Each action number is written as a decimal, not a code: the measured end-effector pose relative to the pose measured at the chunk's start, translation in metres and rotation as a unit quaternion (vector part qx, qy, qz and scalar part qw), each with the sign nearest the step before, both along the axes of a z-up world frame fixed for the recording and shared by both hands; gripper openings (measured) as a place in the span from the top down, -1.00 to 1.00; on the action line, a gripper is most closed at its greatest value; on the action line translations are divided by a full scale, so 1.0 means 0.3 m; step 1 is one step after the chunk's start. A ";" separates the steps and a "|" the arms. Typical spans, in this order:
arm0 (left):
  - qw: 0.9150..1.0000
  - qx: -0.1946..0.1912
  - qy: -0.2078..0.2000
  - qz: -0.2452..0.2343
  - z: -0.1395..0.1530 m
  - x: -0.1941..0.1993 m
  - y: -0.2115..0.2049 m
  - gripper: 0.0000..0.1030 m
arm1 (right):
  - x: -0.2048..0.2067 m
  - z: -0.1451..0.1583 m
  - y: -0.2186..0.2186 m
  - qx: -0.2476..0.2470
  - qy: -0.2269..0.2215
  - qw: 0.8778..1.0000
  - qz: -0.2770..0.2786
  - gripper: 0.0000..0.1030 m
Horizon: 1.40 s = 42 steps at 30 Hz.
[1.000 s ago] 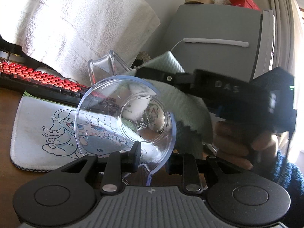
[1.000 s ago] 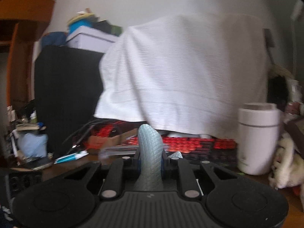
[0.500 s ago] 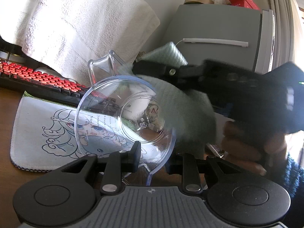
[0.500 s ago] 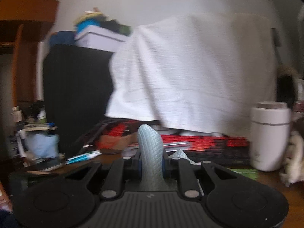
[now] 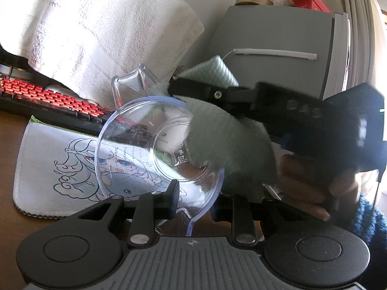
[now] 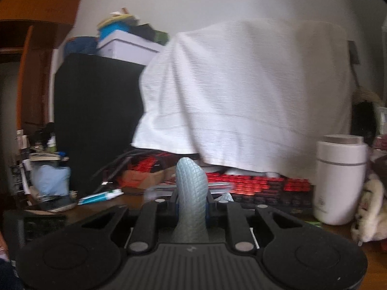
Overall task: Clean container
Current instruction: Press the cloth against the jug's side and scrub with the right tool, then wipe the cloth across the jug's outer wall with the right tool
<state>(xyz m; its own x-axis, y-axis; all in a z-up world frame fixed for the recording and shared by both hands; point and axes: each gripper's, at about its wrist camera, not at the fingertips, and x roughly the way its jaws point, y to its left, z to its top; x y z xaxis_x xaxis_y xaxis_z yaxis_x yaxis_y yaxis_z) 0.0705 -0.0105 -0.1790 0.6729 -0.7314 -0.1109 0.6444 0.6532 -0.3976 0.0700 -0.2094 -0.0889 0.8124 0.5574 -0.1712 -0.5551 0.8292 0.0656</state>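
A clear plastic measuring jug (image 5: pixel 135 149) lies tipped with its mouth toward the camera, spout up. My left gripper (image 5: pixel 196 205) is shut on the jug's near rim, one finger (image 5: pixel 172 194) inside the wall. My right gripper (image 5: pixel 193 89) reaches in from the right, shut on a grey-green cloth (image 5: pixel 229 145). The cloth hangs into the right side of the jug's mouth and covers that part of the rim. In the right wrist view the cloth (image 6: pixel 191 193) stands folded between the right gripper (image 6: pixel 191 203) fingers; the jug shows there only as a blur.
A red-keyed keyboard (image 5: pixel 48 96) and a cartoon-printed mat (image 5: pixel 55 169) lie on the brown desk behind the jug. A white towel (image 5: pixel 96 36) drapes above. A grey cabinet (image 5: pixel 278 36) stands right. A hand (image 5: pixel 304 186) grips the right tool. A white tumbler (image 6: pixel 341 178) stands right.
The right gripper has swung the cloth leftward, from beside the jug into its mouth. The left gripper and jug have stayed nearly still.
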 end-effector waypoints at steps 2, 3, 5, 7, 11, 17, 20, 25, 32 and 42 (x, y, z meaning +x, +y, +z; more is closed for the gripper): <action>1.000 0.001 -0.001 0.000 0.000 0.001 0.000 0.50 | 0.014 -0.002 -0.026 0.004 0.004 1.000 -0.018 0.70; 1.000 0.001 -0.001 0.000 -0.001 -0.001 0.000 0.50 | 0.017 -0.004 -0.036 0.008 0.005 1.000 -0.025 0.70; 1.000 0.002 -0.001 0.000 -0.002 -0.003 -0.001 0.50 | 0.020 -0.008 -0.048 0.014 0.008 0.999 -0.035 0.71; 1.000 0.002 -0.002 0.000 -0.003 -0.005 -0.001 0.50 | 0.018 -0.010 -0.051 0.019 0.011 0.999 -0.044 0.70; 1.000 0.002 -0.002 -0.002 -0.002 -0.005 0.003 0.50 | -0.003 -0.013 -0.016 0.025 0.010 0.998 -0.059 0.67; 1.000 0.001 -0.002 -0.002 0.000 -0.007 0.004 0.50 | -0.070 -0.015 0.057 0.015 -0.004 1.000 0.005 0.65; 1.000 0.001 -0.002 -0.002 0.000 -0.007 0.003 0.50 | -0.098 -0.011 0.082 0.003 -0.012 1.000 0.021 0.64; 1.000 0.001 -0.002 -0.001 0.002 -0.009 0.000 0.50 | -0.096 -0.002 0.077 -0.004 -0.013 0.999 0.029 0.66; 1.000 0.001 -0.002 -0.001 0.002 -0.008 0.001 0.50 | -0.043 -0.003 -0.007 0.000 -0.006 1.000 -0.023 0.68; 1.000 0.001 -0.002 -0.001 -0.002 -0.005 0.001 0.50 | -0.020 -0.012 -0.070 0.028 0.013 0.997 -0.069 0.66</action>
<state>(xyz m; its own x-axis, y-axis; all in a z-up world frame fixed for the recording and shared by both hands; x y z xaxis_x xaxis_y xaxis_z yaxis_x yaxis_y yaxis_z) 0.0691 -0.0103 -0.1795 0.6725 -0.7321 -0.1087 0.6470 0.6528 -0.3941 0.0641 -0.2306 -0.0924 0.8775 0.4506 -0.1643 -0.4341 0.8918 0.1273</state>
